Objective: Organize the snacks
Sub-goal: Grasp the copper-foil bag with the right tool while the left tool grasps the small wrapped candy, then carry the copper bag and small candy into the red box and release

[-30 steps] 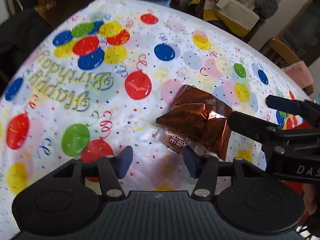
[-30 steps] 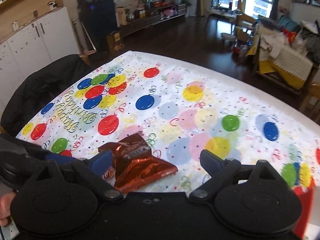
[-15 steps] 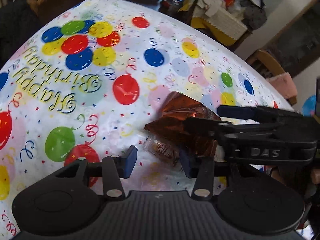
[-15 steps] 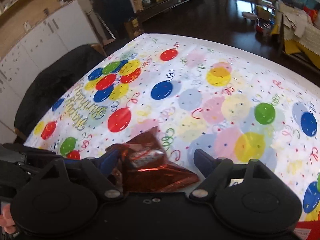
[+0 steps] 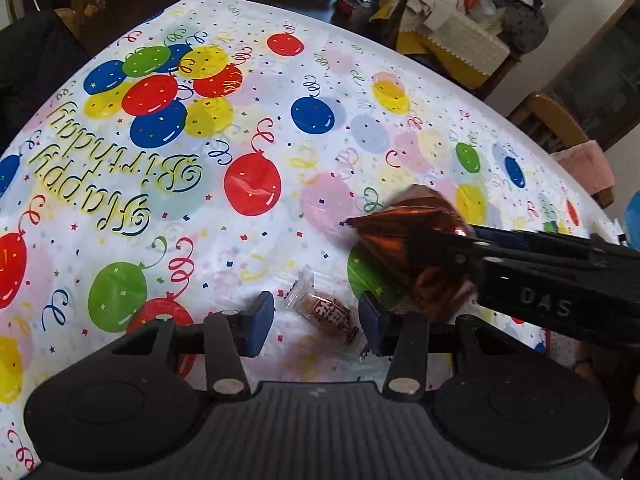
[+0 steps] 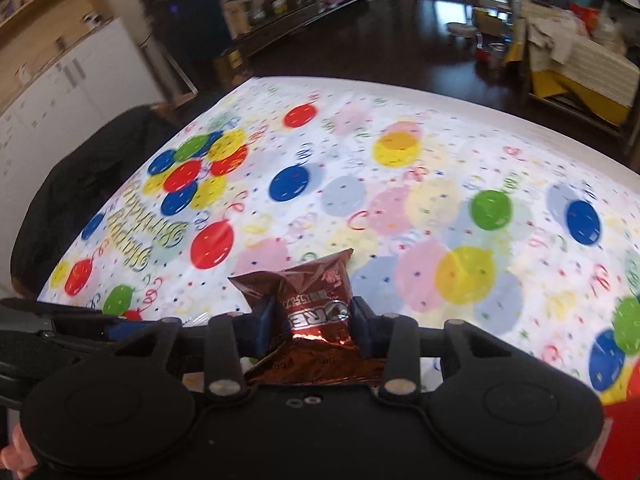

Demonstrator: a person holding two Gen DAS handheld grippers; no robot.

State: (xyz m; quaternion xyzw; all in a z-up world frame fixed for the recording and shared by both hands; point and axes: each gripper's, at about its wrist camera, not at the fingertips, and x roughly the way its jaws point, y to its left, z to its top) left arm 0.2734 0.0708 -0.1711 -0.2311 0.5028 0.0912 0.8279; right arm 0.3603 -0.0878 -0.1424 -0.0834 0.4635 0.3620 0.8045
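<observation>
A brown foil snack packet (image 6: 308, 280) stands pinched between the pads of my right gripper (image 6: 312, 320); its jaws are closing, and the foil crumples between them. In the left wrist view that packet (image 5: 400, 236) hangs just above the balloon-print tablecloth (image 5: 280, 120), with the right gripper (image 5: 444, 236) reaching in from the right. A small clear-wrapped candy (image 5: 328, 312) lies flat on the cloth between the fingers of my left gripper (image 5: 316, 312), which is open; its pads stand on either side of the candy without pressing it.
A dark jacket (image 6: 80, 184) hangs over a chair at the table's left side. A wooden chair with a pink cushion (image 5: 580, 160) stands past the right edge. Something red (image 6: 624, 432) lies at the near right corner. A cluttered bench (image 5: 452, 28) sits beyond the far edge.
The right gripper's jaws closed from wide apart onto the foil packet and raised it off the candy it partly covered. The left gripper narrowed slightly around the candy.
</observation>
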